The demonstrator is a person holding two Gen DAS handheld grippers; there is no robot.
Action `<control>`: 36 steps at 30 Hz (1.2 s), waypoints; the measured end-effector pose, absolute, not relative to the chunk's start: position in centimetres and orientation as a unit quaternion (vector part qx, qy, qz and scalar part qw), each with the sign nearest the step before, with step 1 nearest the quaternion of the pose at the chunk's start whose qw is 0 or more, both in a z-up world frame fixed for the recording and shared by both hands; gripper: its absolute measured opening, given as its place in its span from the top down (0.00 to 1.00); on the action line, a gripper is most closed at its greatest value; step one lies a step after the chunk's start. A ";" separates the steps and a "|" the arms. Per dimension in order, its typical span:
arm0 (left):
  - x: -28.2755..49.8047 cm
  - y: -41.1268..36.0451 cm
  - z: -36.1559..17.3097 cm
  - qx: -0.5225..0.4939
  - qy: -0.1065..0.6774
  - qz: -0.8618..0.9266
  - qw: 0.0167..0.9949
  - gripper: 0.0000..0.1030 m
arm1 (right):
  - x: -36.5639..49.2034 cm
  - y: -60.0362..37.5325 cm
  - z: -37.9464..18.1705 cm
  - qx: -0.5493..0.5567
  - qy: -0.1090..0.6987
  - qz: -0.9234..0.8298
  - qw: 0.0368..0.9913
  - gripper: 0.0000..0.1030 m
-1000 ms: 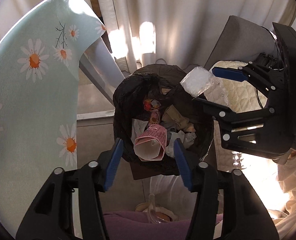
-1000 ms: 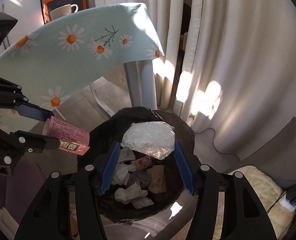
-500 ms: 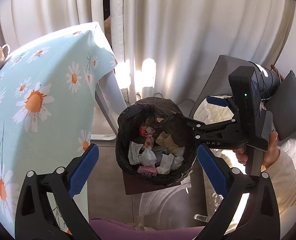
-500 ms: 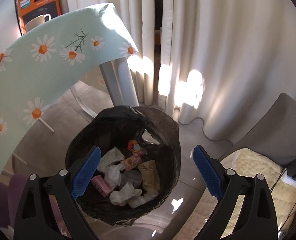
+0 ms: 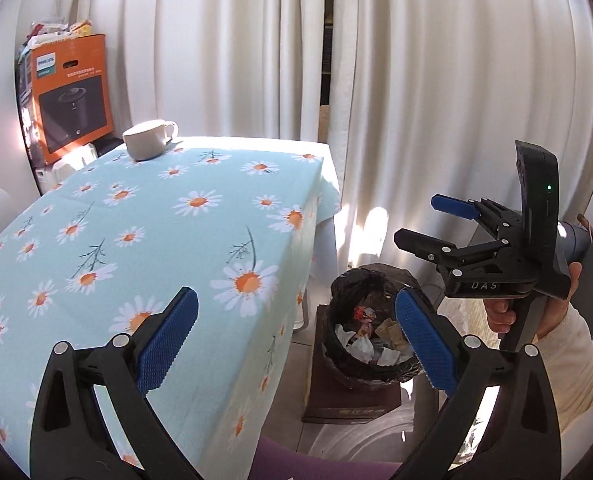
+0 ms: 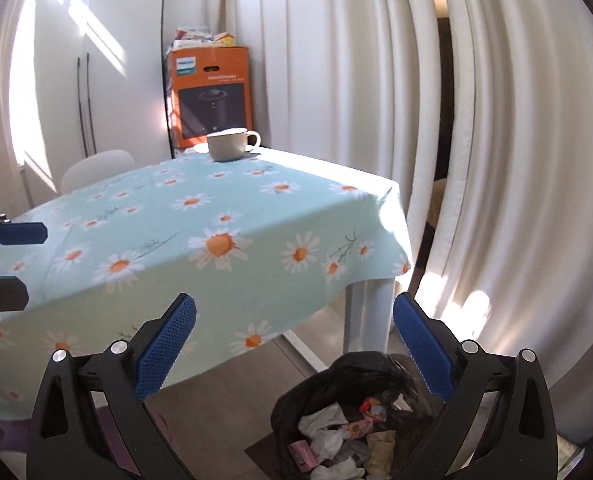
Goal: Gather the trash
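Beside the table (image 6: 200, 216), the trash bin (image 6: 356, 424) is partly cut off; both grippers' fingers (image 5: 168, 340) (image 6: 164, 344) gape wide, empty.

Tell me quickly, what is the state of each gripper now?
Left gripper: open, holding nothing.
Right gripper: open, holding nothing.

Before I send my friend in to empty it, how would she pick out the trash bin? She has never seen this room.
Find the table with the pale blue daisy tablecloth standing by the white curtains. On the floor beside its white corner leg sits the small round bin lined with a black plastic bag. It is the only container there, filled with crumpled white tissues and wrappers.
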State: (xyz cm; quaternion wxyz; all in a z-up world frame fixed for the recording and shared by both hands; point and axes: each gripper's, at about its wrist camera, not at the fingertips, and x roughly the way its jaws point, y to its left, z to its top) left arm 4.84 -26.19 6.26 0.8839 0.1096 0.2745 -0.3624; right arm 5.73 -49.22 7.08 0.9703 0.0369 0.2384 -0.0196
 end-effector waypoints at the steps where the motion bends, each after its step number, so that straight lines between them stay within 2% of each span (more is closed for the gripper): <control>1: 4.8 -24.7 6.7 0.104 0.268 -0.348 0.892 0.06 | 6.3 -48.2 7.9 0.036 0.233 -0.010 0.972 0.08; 8: 4.3 -13.9 9.2 0.068 0.216 -0.212 0.951 0.06 | 9.5 -39.2 12.1 0.009 0.160 0.136 0.978 0.08; 19: 0.8 -0.9 10.4 0.034 0.186 -0.073 0.979 0.06 | 14.5 -24.0 15.7 -0.026 0.133 0.321 0.937 0.08; 27: -0.3 3.7 9.9 0.050 0.173 -0.004 0.984 0.06 | 16.7 -17.1 15.9 -0.030 0.136 0.362 0.922 0.08; 36: -0.1 5.5 8.7 0.031 0.175 0.000 0.984 0.06 | 19.1 -13.8 14.4 -0.040 0.153 0.353 0.922 0.08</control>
